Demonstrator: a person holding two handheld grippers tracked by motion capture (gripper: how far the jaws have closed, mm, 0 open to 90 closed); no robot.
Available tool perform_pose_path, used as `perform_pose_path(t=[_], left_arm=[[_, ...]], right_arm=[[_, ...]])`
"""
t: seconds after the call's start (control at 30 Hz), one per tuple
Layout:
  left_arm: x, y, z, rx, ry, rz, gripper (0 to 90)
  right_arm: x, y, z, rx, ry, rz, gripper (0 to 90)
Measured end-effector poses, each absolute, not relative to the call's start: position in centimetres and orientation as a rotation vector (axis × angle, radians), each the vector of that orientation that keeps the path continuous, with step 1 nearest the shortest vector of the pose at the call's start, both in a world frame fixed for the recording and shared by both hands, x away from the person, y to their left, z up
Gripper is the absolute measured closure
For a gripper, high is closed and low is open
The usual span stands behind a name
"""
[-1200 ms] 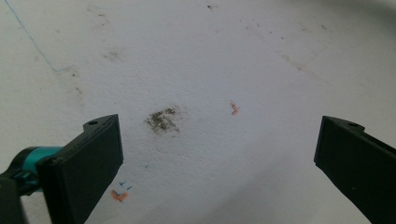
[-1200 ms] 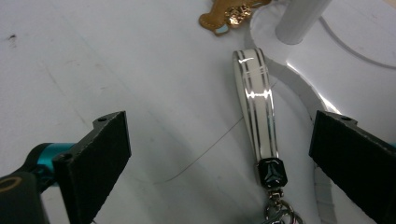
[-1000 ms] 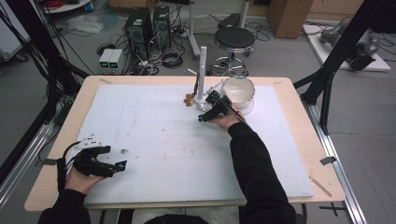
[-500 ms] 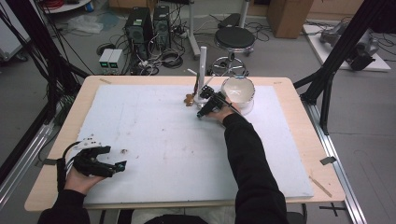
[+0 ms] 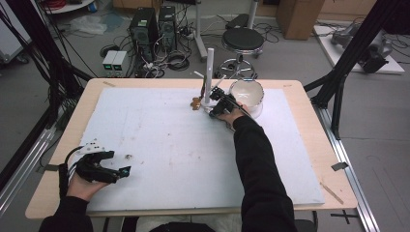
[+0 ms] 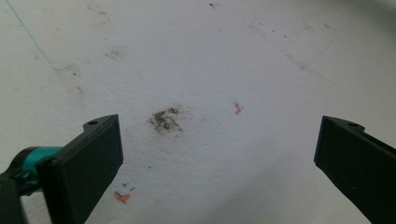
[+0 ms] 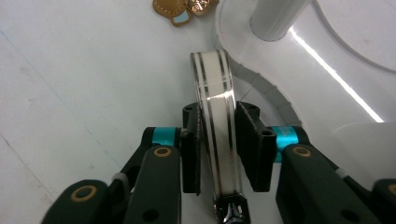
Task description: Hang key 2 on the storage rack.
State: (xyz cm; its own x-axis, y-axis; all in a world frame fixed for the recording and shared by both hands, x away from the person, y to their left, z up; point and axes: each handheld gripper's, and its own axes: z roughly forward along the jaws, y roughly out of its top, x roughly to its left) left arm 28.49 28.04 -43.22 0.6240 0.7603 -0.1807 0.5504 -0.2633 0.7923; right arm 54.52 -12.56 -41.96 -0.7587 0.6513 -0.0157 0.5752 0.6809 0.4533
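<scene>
My right gripper (image 7: 218, 144) is shut on a cream bangle (image 7: 216, 116) with two silver stripes, held on edge between the jaws. The bangle's far end reaches the round base (image 7: 261, 70) of a white stand, whose upright post (image 7: 275, 14) rises just beyond. In the high view the right gripper (image 5: 216, 107) is at the back of the table beside the post (image 5: 209, 72). A small golden-brown charm (image 7: 184, 9) lies left of the stand. At the front left, my left gripper (image 5: 121, 172) rests on the white sheet, jaws wide apart around nothing (image 6: 217, 158).
A glass bowl (image 5: 246, 94) stands just right of the stand, close to my right hand. A small speck-like object (image 5: 128, 156) lies near the left gripper. A dark smudge (image 6: 166, 119) and coloured pen marks mark the white sheet (image 5: 169, 140).
My right gripper has moved slightly left and farther back with the bangle, closer to the stand's post. The left gripper has stayed in place.
</scene>
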Motion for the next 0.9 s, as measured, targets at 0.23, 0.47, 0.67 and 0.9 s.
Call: perform_pose_path(t=[0.23, 0.47, 0.67, 0.9], left_arm=[[28.5, 28.1, -43.2, 1.95, 1.038, 0.297, 1.7], [28.4, 28.1, -43.1, 1.943, 1.034, 0.304, 1.7], [28.3, 28.2, -43.1, 1.943, 1.028, 0.313, 1.7], [28.2, 28.1, -43.1, 1.944, 1.026, 0.319, 1.7]], right_arm=[[53.9, -12.4, -41.6, 1.009, 2.691, 0.601, 74.5], [53.0, -12.9, -40.0, 1.008, 2.677, 0.629, 74.6], [51.3, -12.8, -39.0, 0.949, 2.713, 0.601, 74.8], [50.0, -12.8, -37.3, 0.901, 2.708, 0.65, 74.9]])
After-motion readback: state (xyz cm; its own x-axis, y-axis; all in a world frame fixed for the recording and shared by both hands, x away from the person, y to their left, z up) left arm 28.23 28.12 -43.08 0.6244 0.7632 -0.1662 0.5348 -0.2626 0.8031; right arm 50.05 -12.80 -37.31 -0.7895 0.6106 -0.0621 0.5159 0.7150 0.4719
